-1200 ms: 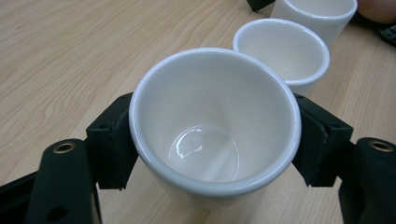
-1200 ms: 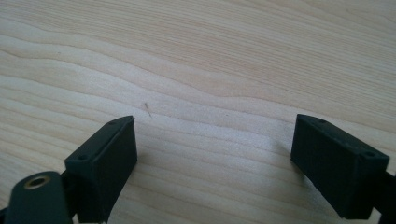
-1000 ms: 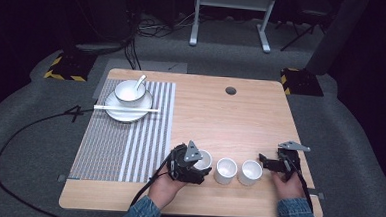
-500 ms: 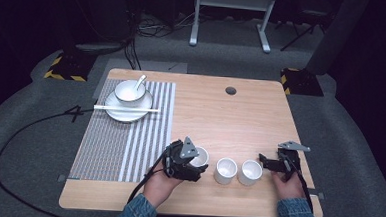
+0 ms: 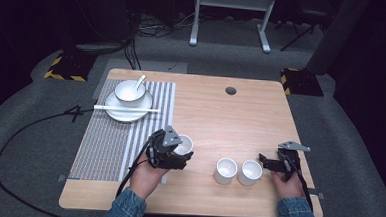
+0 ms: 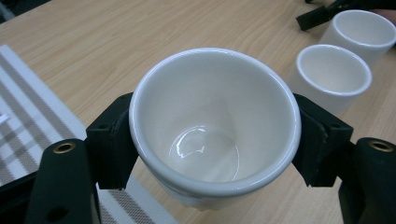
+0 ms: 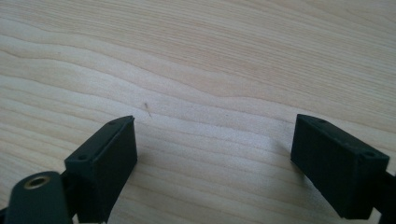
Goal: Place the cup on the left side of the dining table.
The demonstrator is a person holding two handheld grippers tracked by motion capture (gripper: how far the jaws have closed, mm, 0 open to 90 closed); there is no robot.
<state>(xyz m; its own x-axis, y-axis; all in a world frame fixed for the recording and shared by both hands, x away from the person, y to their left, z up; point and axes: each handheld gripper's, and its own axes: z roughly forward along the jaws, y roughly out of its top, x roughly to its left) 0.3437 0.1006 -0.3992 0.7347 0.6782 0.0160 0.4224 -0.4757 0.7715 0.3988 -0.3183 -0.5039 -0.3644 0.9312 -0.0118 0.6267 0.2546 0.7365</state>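
My left gripper (image 5: 179,150) is shut on a small white cup (image 5: 182,144), held just above the wooden table (image 5: 220,115) beside the striped placemat (image 5: 119,134). In the left gripper view the cup (image 6: 215,126) is empty and upright, with a black jaw pressed on each side. Two more white cups (image 5: 226,170) (image 5: 250,172) stand side by side near the front edge. They also appear in the left gripper view (image 6: 332,74) (image 6: 364,32). My right gripper (image 5: 267,160) rests open just right of them, and its jaws (image 7: 215,154) frame bare wood.
At the back of the placemat a white plate (image 5: 125,112) carries a bowl (image 5: 128,91) with a spoon (image 5: 140,80) in it. White chopsticks (image 5: 126,108) lie across the plate. A dark round hole (image 5: 230,90) marks the tabletop's far side.
My left gripper has carried the cup to the left and slightly away from the other two cups, toward the placemat. The right gripper has stayed in place.
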